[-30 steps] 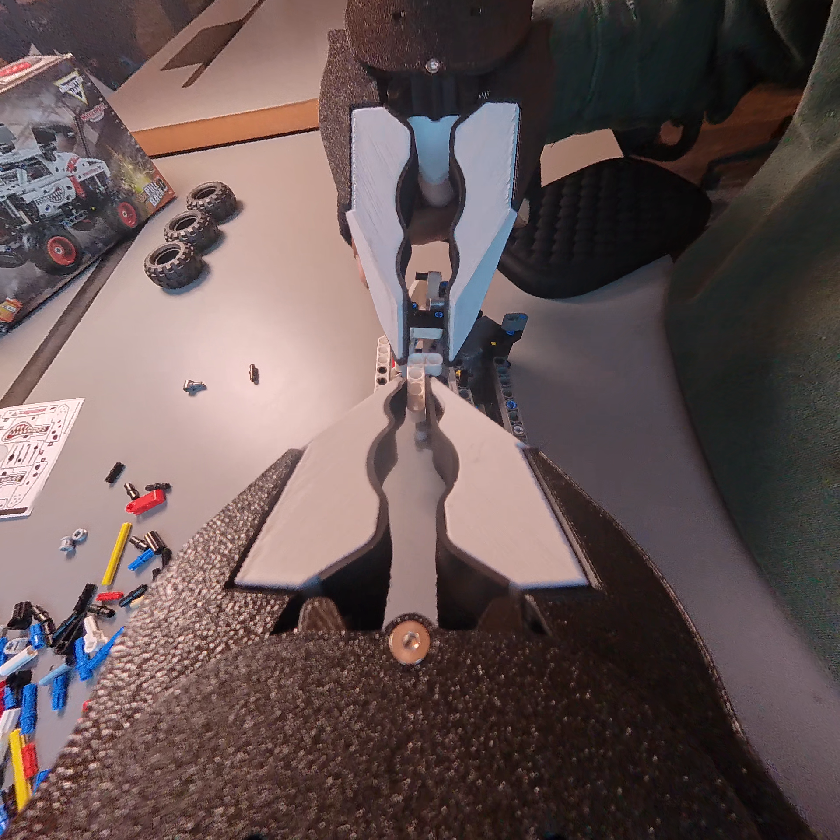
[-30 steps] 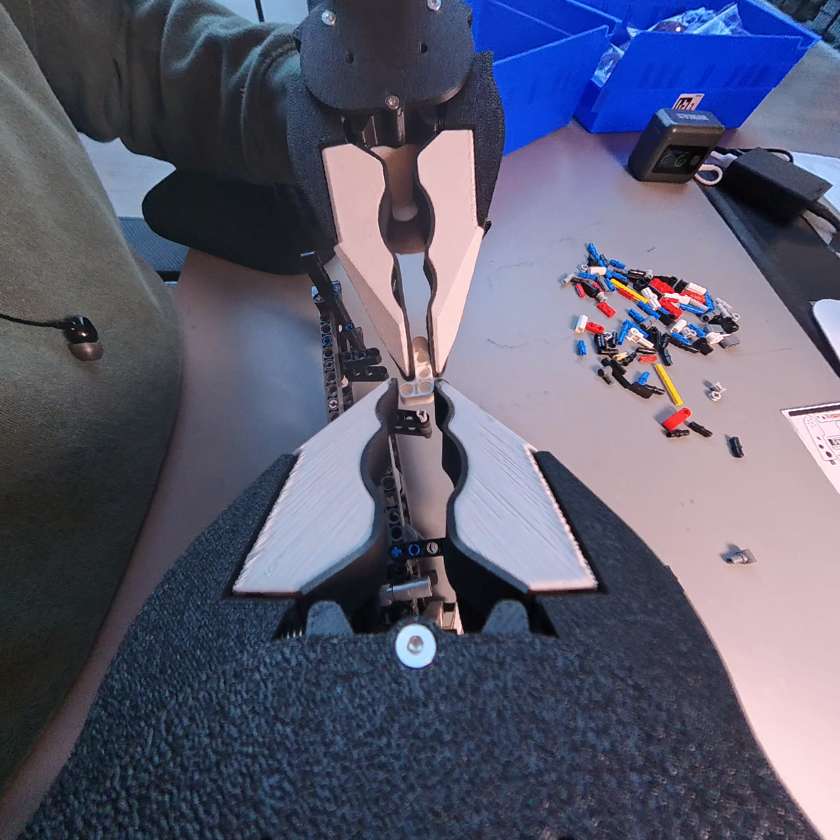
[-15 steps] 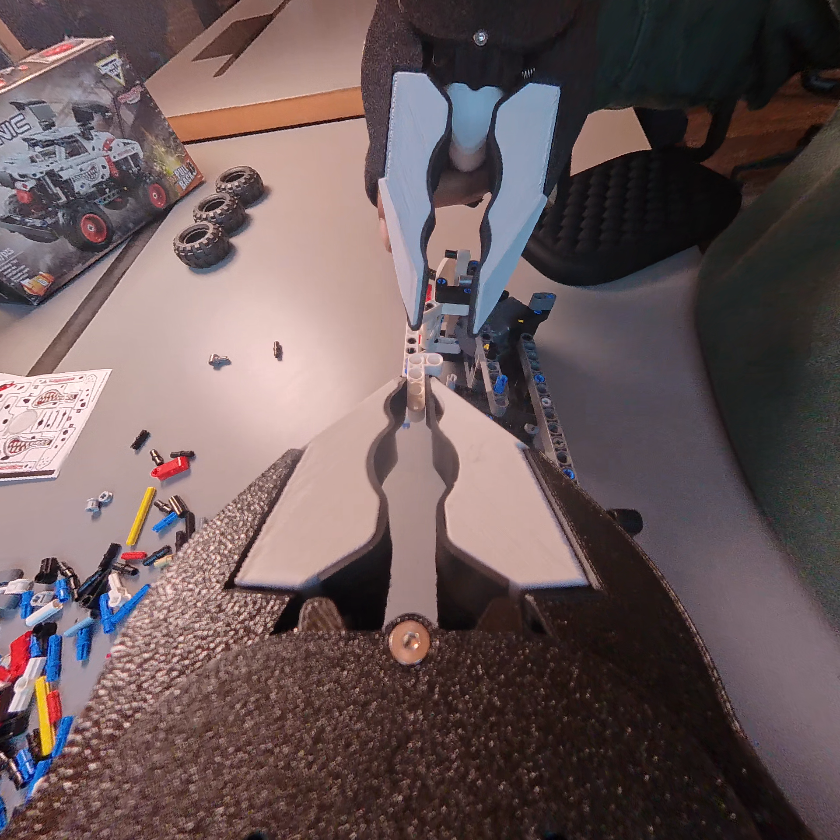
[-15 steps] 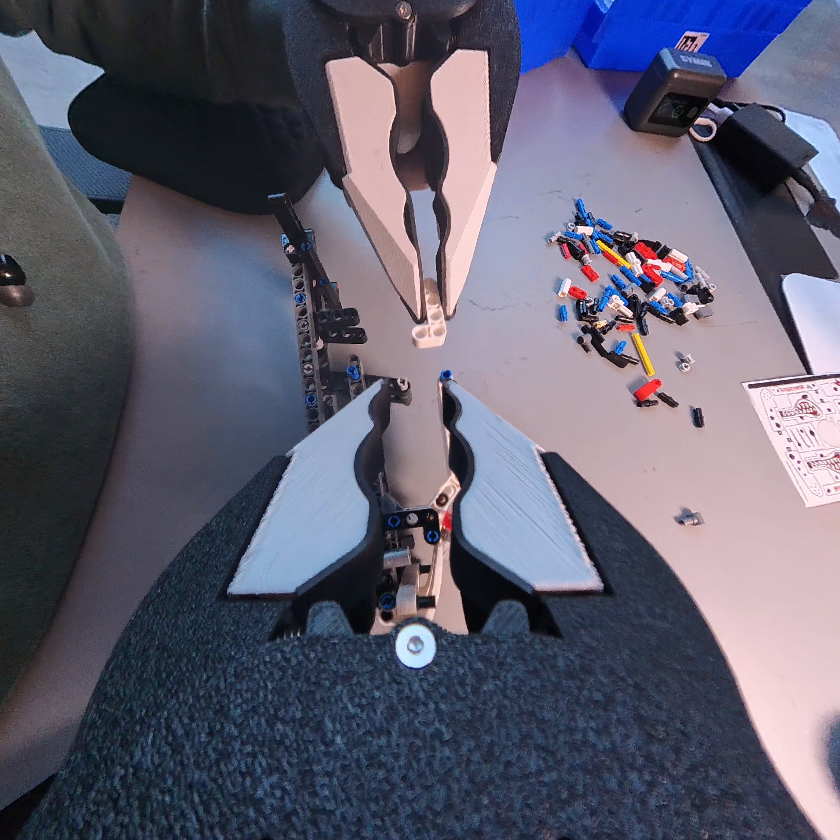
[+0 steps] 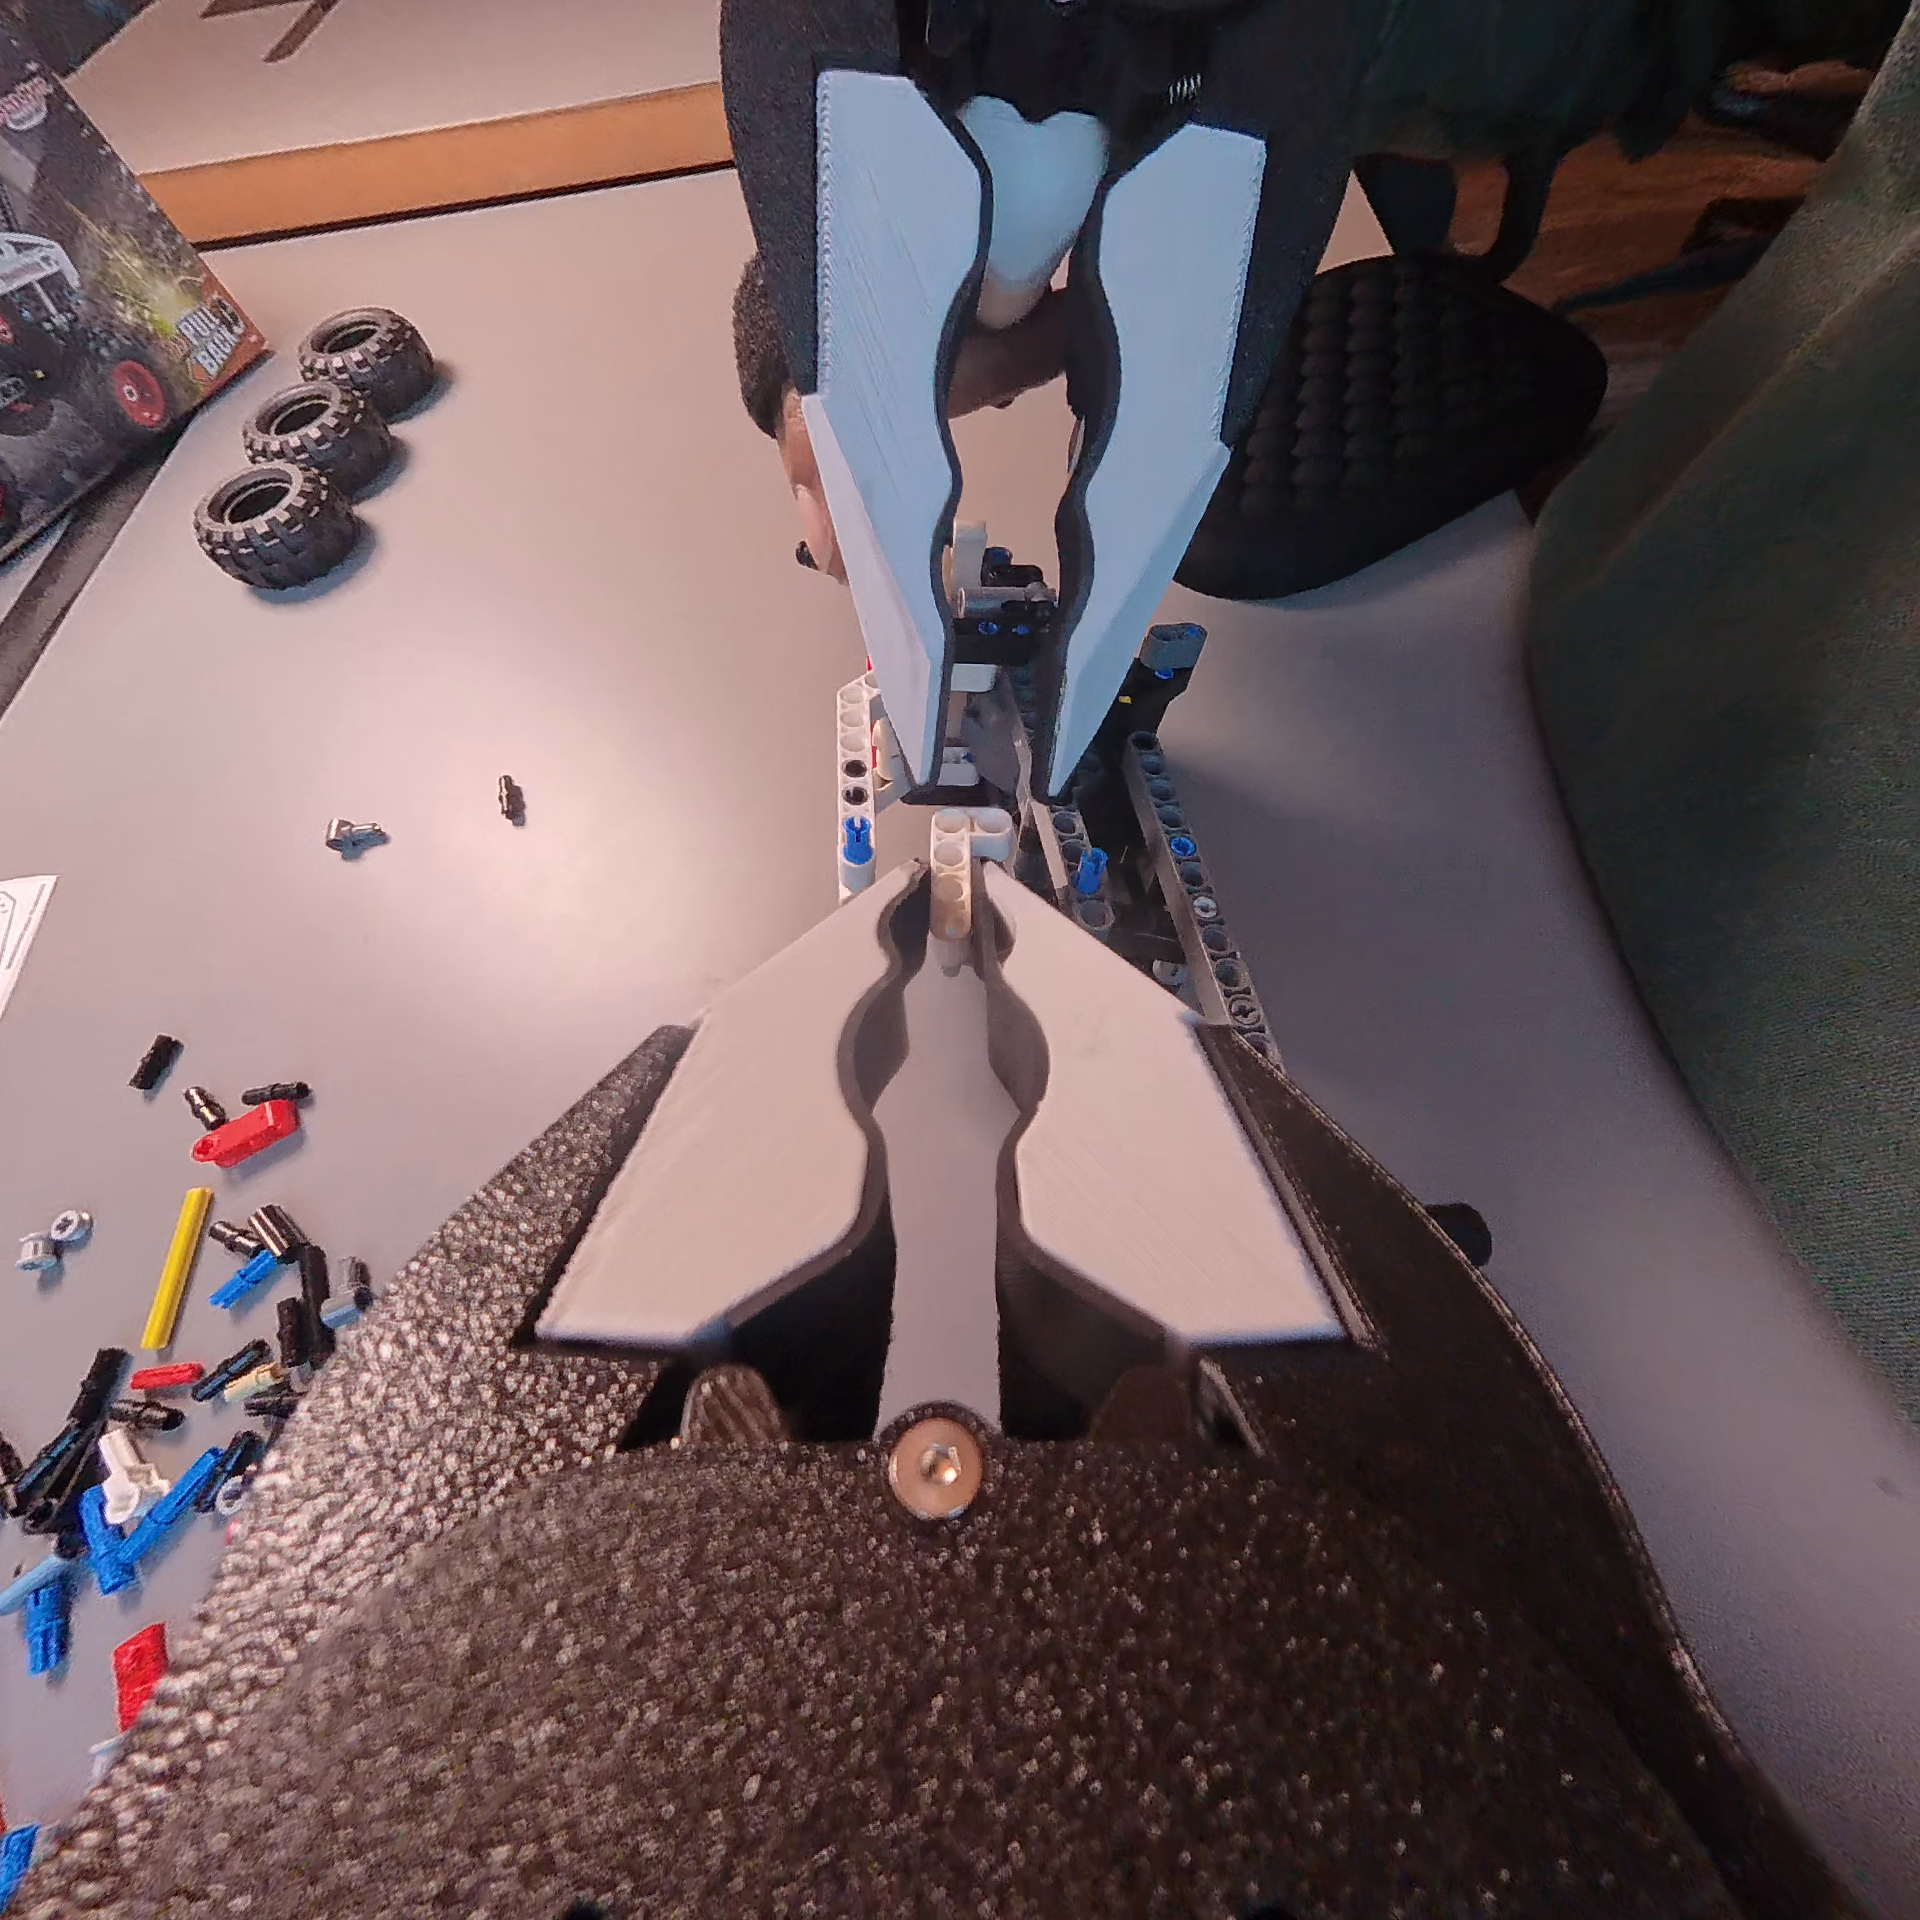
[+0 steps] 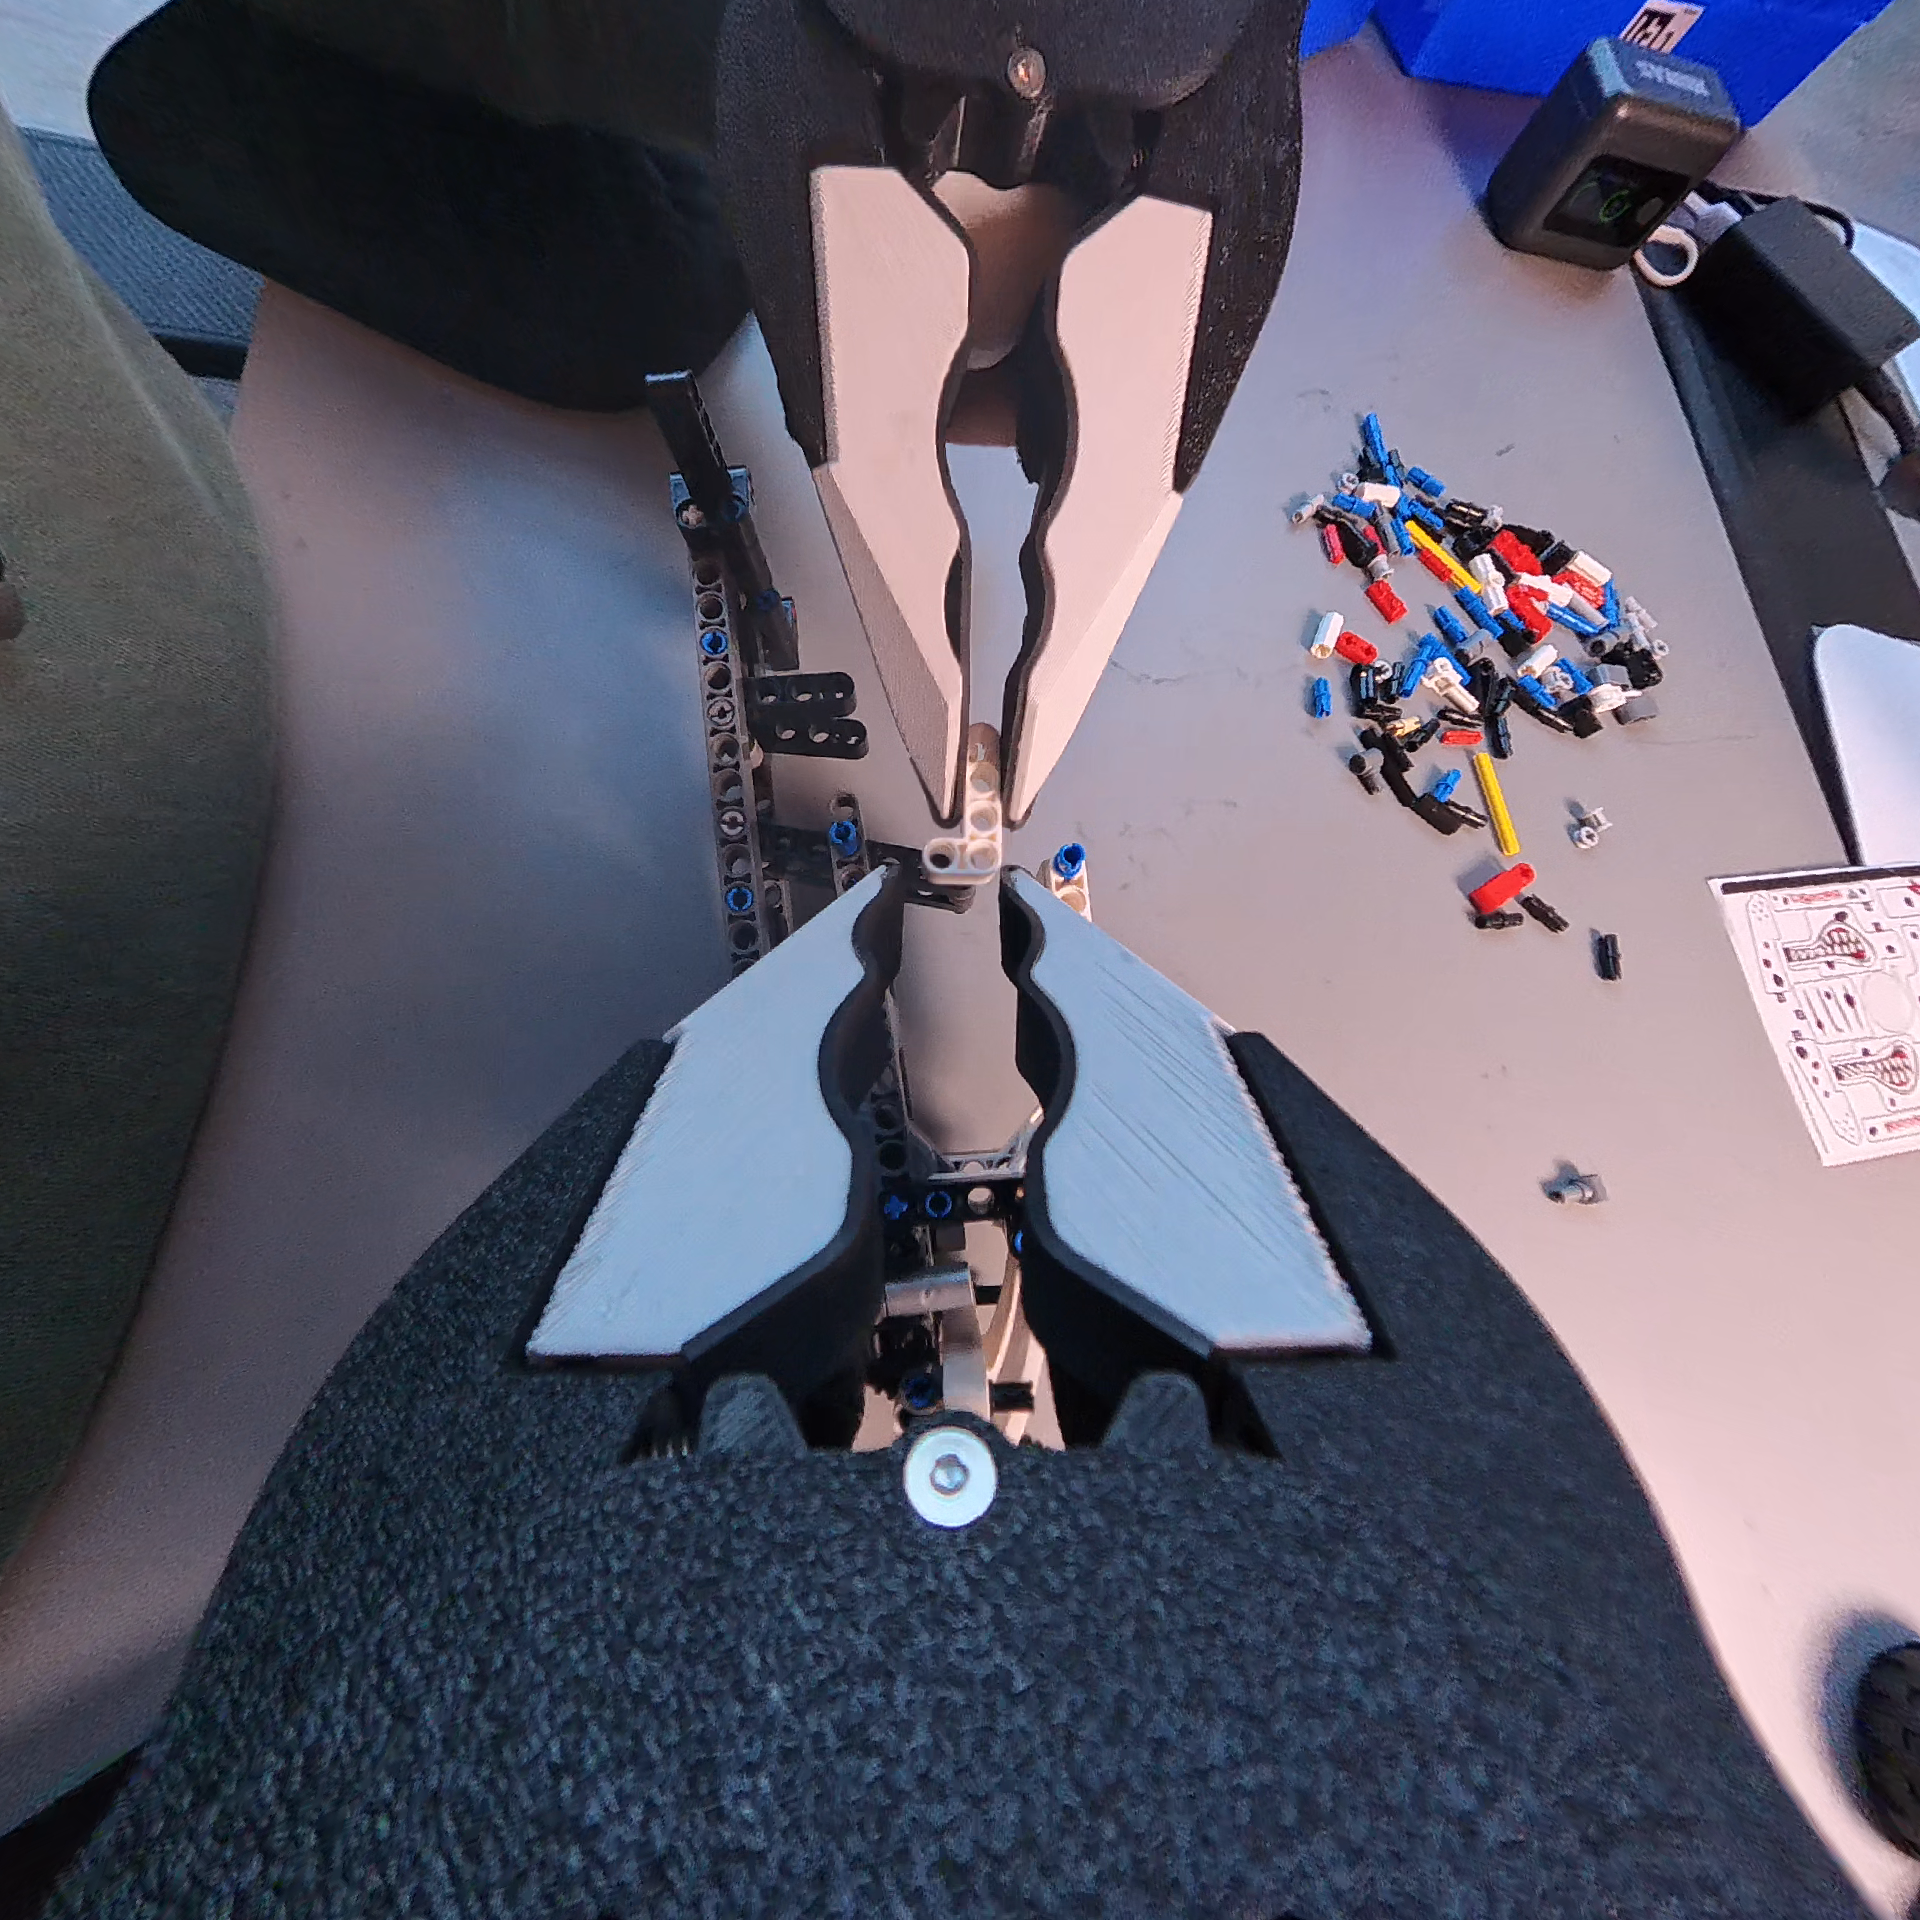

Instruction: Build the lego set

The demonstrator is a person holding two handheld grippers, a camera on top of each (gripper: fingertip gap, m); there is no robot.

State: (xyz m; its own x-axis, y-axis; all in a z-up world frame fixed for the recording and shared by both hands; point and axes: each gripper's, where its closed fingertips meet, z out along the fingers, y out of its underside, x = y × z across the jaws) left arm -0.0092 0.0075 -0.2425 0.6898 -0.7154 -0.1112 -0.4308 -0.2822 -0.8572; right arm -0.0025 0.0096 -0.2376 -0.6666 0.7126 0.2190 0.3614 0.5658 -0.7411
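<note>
Left tool [image 5: 951, 883] pinches a white angled beam [image 6: 971, 831]; right tool [image 6: 945, 883] gapes over the chassis [image 6: 743, 790], bare surface [image 6: 1247, 1091] to the right.

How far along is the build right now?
Done: a partial chassis frame lies assembled. In hand: the left gripper pinches a white connector at the open right gripper. Left: three tyres and the loose parts pile.
</note>
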